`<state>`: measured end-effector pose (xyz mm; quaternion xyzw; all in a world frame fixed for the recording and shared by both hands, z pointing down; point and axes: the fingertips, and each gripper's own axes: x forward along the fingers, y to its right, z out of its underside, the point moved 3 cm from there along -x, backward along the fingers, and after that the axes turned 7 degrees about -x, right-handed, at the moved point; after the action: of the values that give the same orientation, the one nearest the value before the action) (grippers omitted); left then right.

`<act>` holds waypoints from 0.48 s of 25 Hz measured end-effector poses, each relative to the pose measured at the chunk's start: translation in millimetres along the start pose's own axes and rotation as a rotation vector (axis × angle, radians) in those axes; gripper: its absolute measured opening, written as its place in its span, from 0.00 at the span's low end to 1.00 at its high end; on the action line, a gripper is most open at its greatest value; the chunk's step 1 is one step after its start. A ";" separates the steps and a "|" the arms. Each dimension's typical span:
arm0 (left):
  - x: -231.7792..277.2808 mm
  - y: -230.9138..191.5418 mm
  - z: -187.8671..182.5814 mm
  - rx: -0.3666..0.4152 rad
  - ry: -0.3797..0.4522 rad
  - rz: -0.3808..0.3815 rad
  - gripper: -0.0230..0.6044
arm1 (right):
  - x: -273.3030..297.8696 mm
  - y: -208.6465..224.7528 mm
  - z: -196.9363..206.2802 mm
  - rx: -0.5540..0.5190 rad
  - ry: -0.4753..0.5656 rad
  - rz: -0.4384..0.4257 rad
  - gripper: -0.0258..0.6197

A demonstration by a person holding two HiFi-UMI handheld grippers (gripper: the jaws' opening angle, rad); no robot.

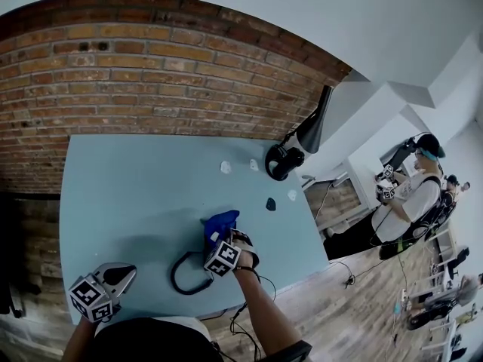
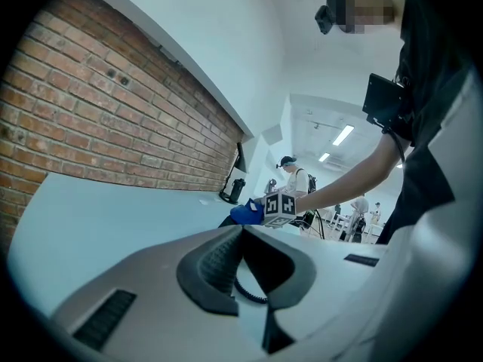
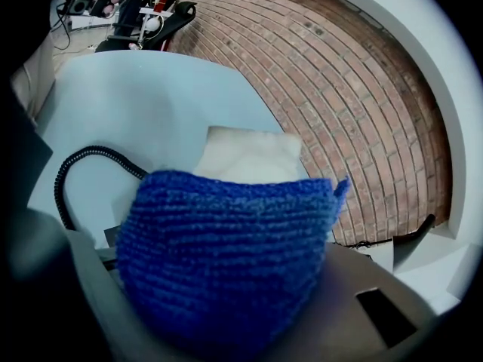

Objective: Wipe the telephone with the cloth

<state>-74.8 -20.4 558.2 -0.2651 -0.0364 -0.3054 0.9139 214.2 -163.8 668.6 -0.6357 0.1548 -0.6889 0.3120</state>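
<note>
Forearm reaching from the bottom edge over the pale blue desk (image 1: 113, 179), with the right gripper (image 1: 220, 236) clamped on the blue cloth (image 1: 221, 220) near the front middle. The left gripper (image 1: 121, 276) hangs at the near left corner, jaws tip to tip and empty. The cloth hides most of the telephone (image 3: 249, 153); only a pale edge and the black coiled cord (image 3: 87, 151) show.

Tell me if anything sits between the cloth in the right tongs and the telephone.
Nothing visible does. The right tongs hold the blue cloth right over the white telephone, whose coiled cord loops off to one side.
</note>
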 end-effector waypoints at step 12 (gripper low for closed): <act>5.7 7.1 7.9 0.001 -0.013 0.018 0.08 | -4.8 -16.7 6.4 0.046 -0.005 -0.004 0.15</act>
<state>-65.2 -14.7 563.0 -0.2670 -0.0403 -0.2954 0.9164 216.4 -146.9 675.9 -0.6303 0.1370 -0.6913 0.3256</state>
